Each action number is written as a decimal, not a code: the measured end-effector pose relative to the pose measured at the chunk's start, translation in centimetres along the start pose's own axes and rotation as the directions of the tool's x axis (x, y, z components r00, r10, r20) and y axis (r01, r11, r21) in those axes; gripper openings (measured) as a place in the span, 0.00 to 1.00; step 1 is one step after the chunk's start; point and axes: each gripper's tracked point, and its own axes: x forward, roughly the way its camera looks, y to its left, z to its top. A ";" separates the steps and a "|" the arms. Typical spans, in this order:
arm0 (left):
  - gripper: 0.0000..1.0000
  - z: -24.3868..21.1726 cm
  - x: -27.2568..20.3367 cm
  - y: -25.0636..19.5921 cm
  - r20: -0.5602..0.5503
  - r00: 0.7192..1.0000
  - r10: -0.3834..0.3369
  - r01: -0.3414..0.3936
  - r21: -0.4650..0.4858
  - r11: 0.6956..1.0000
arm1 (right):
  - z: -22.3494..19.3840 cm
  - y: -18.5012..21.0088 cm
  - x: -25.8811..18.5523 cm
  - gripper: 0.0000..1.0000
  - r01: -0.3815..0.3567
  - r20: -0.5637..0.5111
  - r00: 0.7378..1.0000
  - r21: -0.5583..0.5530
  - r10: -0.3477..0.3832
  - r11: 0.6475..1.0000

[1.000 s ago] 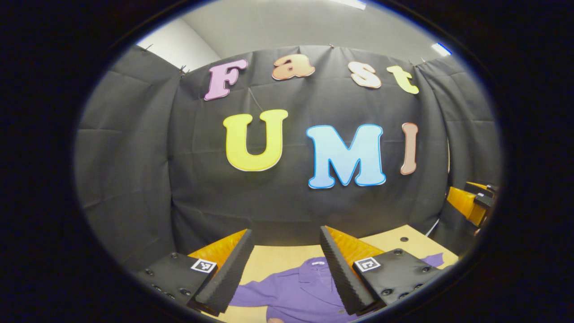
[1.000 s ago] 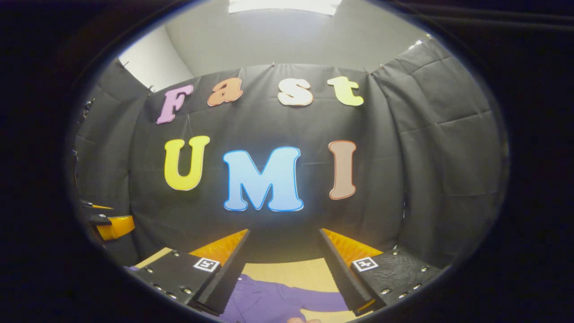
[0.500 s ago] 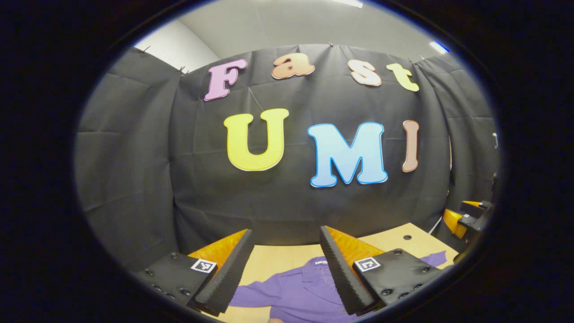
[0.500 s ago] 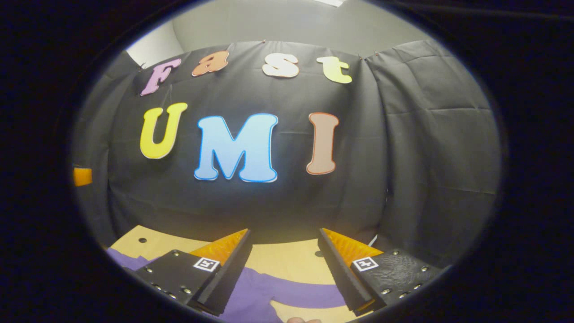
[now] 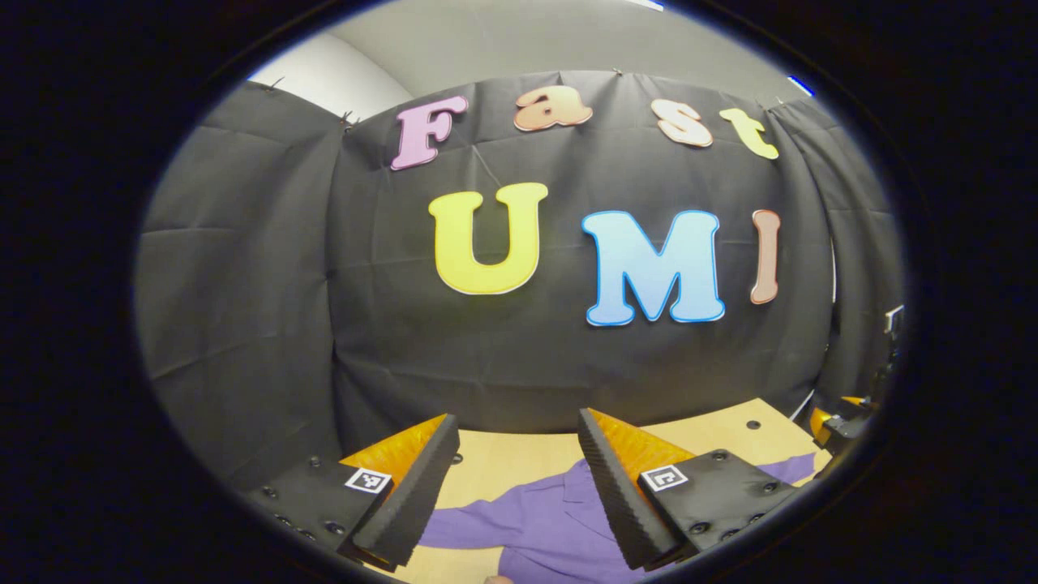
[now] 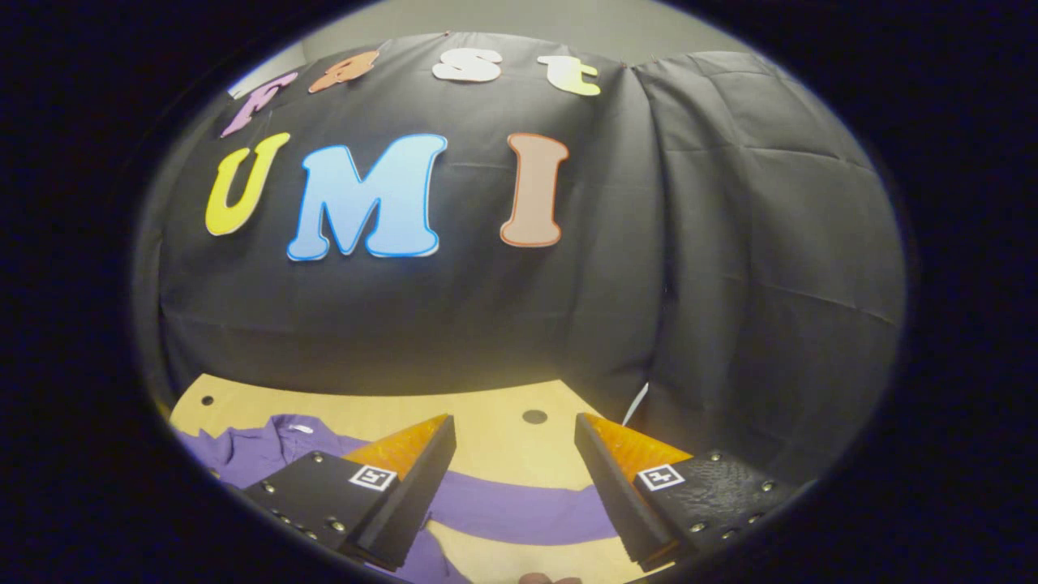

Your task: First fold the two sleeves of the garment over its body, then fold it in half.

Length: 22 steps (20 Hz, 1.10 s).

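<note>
The right hand-held gripper [image 6: 515, 487] has tipped down toward the purple garment [image 6: 519, 511] lying flat on the tabletop [image 6: 486, 422], jaws wide and empty over its outstretched sleeve [image 6: 527, 513]; the left hand-held gripper [image 5: 519, 487] hangs open near the collar. No sleeve is folded yet.

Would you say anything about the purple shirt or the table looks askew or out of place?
Nothing stands out. The purple shirt lies spread on the wooden table, its sleeve stretched out unfolded, and both grippers' jaws stand open above it.
</note>
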 end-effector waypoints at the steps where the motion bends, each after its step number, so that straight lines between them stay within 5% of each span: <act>1: 0.94 -0.2 0.1 0.2 -0.004 1.000 0.007 -0.007 -0.001 1.000 | -1.3 -0.6 0.5 0.92 0.010 -0.024 1.000 0.009 -0.010 1.000; 12: 0.94 -1.7 1.3 1.4 -0.042 0.997 0.067 -0.067 0.011 0.998 | -11.8 -7.7 5.7 0.92 0.149 -0.256 0.956 0.008 -0.142 0.989; 22: 0.94 -2.7 2.1 0.1 -0.080 0.995 0.067 -0.066 0.016 0.998 | -21.4 -11.2 7.1 0.92 0.207 -0.475 0.858 -0.032 -0.197 0.978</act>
